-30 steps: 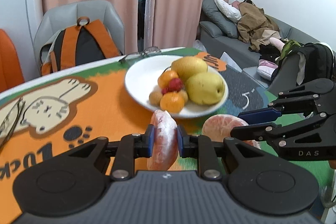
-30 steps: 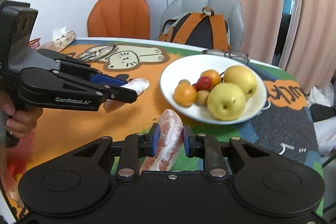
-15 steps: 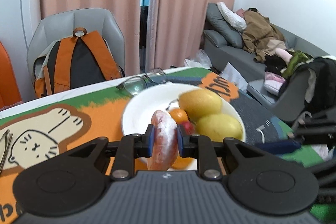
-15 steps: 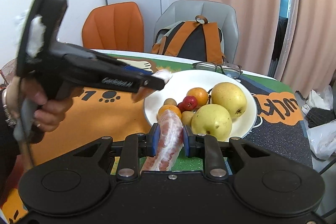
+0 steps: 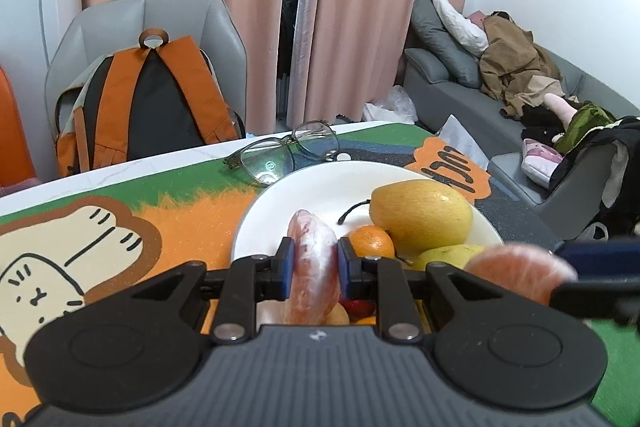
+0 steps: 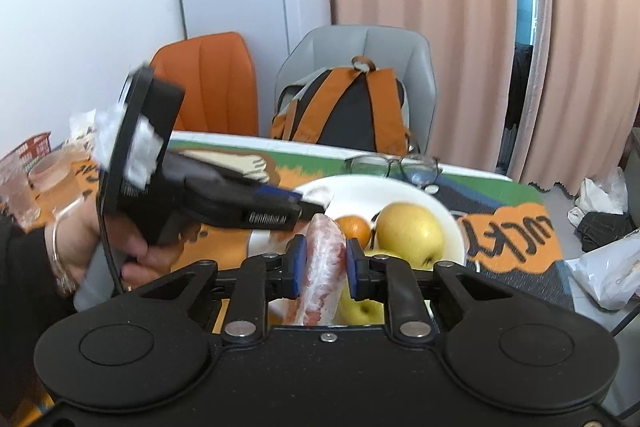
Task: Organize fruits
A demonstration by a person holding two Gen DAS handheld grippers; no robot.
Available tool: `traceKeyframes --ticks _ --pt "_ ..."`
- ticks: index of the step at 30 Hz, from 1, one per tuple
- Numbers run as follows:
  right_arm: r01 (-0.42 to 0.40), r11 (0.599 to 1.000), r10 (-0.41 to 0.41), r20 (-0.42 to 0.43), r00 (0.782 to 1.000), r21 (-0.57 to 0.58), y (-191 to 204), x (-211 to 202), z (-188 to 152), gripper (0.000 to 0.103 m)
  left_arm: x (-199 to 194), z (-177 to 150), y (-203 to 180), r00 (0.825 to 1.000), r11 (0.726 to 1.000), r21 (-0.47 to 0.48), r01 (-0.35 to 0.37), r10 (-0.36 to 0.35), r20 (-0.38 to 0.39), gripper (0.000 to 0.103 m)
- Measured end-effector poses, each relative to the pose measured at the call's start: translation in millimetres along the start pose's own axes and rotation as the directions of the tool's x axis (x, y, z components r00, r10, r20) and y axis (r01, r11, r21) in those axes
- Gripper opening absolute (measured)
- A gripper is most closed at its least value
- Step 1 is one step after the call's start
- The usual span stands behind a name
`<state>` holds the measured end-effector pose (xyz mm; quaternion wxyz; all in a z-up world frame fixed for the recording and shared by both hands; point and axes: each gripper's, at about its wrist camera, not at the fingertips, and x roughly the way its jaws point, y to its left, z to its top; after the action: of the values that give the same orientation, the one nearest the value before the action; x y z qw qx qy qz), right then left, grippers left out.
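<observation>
My left gripper (image 5: 313, 264) is shut on a pink grapefruit segment (image 5: 310, 247), held above the near rim of the white plate (image 5: 280, 203). My right gripper (image 6: 325, 261) is shut on a second pink segment (image 6: 325, 255), also over the plate (image 6: 436, 205); it shows blurred in the left wrist view (image 5: 520, 271). The plate holds two yellow pears (image 5: 420, 217) (image 6: 408, 233), small oranges (image 5: 370, 241) (image 6: 354, 227) and a red fruit (image 5: 360, 305). The left gripper body (image 6: 208, 195) is at the left of the right wrist view, its tip over the plate's left side.
Eyeglasses (image 5: 280, 155) lie just beyond the plate on the cartoon tablecloth (image 5: 120, 227). A grey chair with an orange backpack (image 5: 148, 99) and an orange chair (image 6: 208, 83) stand behind the table. A sofa (image 5: 480, 99) is to the right. Clear cups (image 6: 24, 183) stand at the far left.
Both grippers have moved forward and over the plate, each still holding its segment. The plate now fills the near view and the left gripper tip sits above its left side.
</observation>
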<state>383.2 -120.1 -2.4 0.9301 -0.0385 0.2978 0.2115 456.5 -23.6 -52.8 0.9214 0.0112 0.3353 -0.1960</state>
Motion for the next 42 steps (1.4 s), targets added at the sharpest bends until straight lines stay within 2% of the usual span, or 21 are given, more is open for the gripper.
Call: traceKeyframes --ticks 4,10,14,18,20,22,25,27,28,31,32,33,36,38,42 --pt "0.003 1.000 -0.003 0.006 1.000 0.016 -5.5 11.0 9.3 0.017 1.0 -0.4 5.9 1.000 0.999 -0.038 -0.009 0.009 0.009 0.023" --pt "0.012 0.999 -0.011 -0.027 1.000 0.051 -14.5 44.3 11.3 0.017 -16.2 -0.7 6.1 0.999 1.000 -0.018 -0.004 0.004 0.036 0.024" --pt "-0.018 0.994 0.021 -0.032 0.999 0.109 -22.6 60.8 8.1 0.016 -28.7 -3.5 8.6 0.999 1.000 -0.015 -0.002 0.003 0.035 0.024" --pt "-0.032 0.988 0.035 -0.021 0.999 0.154 -28.6 65.0 4.4 0.017 -41.3 -10.3 7.3 0.999 1.000 -0.008 0.010 -0.009 0.037 0.024" --pt "-0.030 0.989 0.034 -0.027 0.999 0.144 -28.7 63.9 4.2 0.019 -47.4 -15.2 6.1 0.999 1.000 -0.007 0.015 -0.015 0.036 0.028" --pt "-0.004 0.989 0.007 -0.021 1.000 0.148 -29.3 62.0 5.4 0.027 -52.6 -20.0 4.0 0.999 1.000 -0.004 0.018 -0.018 0.036 0.033" --pt "-0.019 0.986 0.021 -0.014 1.000 0.168 -32.7 55.8 5.5 0.039 -61.0 -27.4 1.7 0.999 1.000 0.003 0.015 -0.015 0.038 0.042" --pt "-0.030 0.983 0.031 -0.004 1.000 0.179 -33.7 48.0 4.7 0.052 -65.9 -32.7 1.7 0.999 1.000 -0.003 0.016 -0.016 0.031 0.049" --pt "-0.037 0.982 0.037 0.003 0.999 0.185 -33.9 43.5 4.0 0.056 -68.4 -35.1 2.3 0.999 1.000 -0.007 0.013 -0.013 0.030 0.051" --pt "-0.060 0.978 0.053 0.044 0.998 0.197 -32.9 26.4 1.8 0.078 -79.6 -43.4 2.0 0.999 1.000 -0.013 0.003 -0.002 0.039 0.054" --pt "-0.058 0.978 0.046 0.062 0.997 0.201 -32.1 20.0 0.3 0.091 -83.2 -46.2 2.1 0.999 1.000 -0.015 0.001 0.000 0.042 0.057" --pt "-0.055 0.978 0.040 0.077 0.996 0.202 -31.5 16.3 -0.6 0.097 -86.9 -49.2 2.1 0.999 1.000 -0.018 -0.001 0.002 0.045 0.058" --pt "-0.062 0.980 0.045 0.095 0.994 0.189 -25.1 3.1 -5.5 0.103 -96.1 -56.6 2.6 0.999 1.000 -0.029 -0.007 0.008 0.050 0.068" --pt "-0.064 0.980 0.046 0.095 0.994 0.190 -20.6 -3.3 -9.5 0.103 -102.0 -61.1 1.8 0.998 0.999 -0.033 -0.017 0.019 0.056 0.076" --pt "-0.063 0.978 0.044 0.099 0.994 0.197 -12.8 -13.5 -19.7 0.103 -114.4 -67.9 0.5 0.998 0.998 -0.054 -0.025 0.028 0.058 0.086"
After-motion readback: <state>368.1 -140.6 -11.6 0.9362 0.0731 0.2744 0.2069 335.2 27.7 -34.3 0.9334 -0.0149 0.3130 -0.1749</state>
